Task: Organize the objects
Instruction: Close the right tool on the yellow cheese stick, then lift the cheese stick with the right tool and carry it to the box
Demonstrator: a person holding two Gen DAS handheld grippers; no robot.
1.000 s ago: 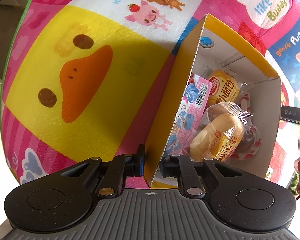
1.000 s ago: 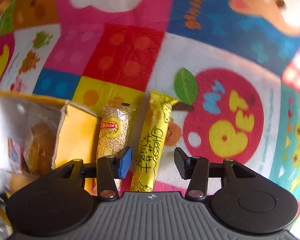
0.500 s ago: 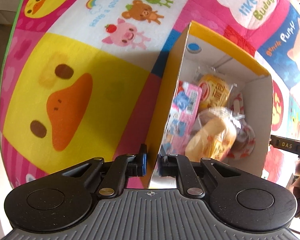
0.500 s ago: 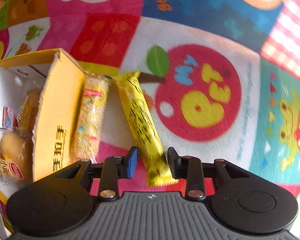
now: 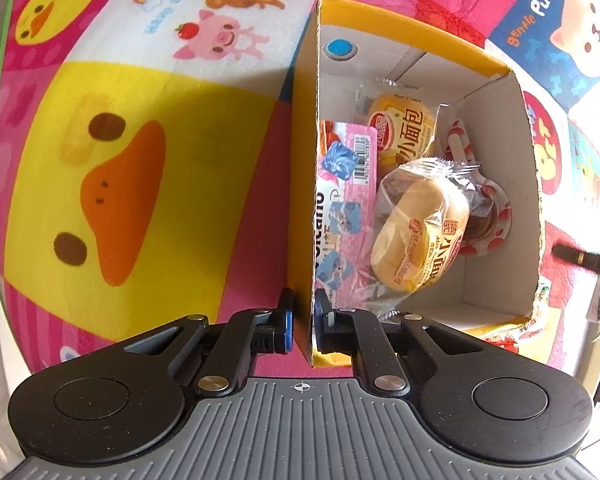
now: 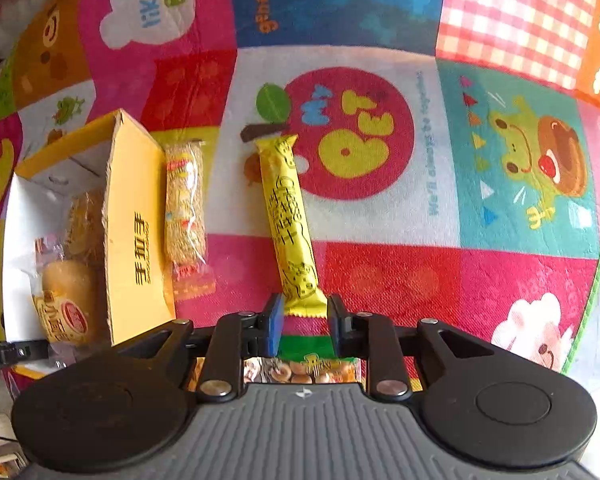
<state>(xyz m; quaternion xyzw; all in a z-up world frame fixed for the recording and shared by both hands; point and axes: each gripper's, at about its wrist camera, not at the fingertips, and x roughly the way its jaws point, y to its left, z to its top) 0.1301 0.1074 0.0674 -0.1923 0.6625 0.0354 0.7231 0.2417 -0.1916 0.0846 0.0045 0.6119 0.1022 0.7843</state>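
Left claw pinching near wall of yellow box, steadying it. Right claw, jaws just closing, nipping near end of yellow cheese stick lying straight ahead on mat. Next, likely: lift, swing left, drop into box.

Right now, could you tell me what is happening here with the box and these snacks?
A person is tidying snacks into a yellow box on a cartoon play mat. The left gripper is shut on the box's side wall, steadying it; bread buns and a pink packet already lie inside. The right gripper has just been closing on the near end of the yellow cheese stick. A sesame bar lies beside the box, not yet packed.
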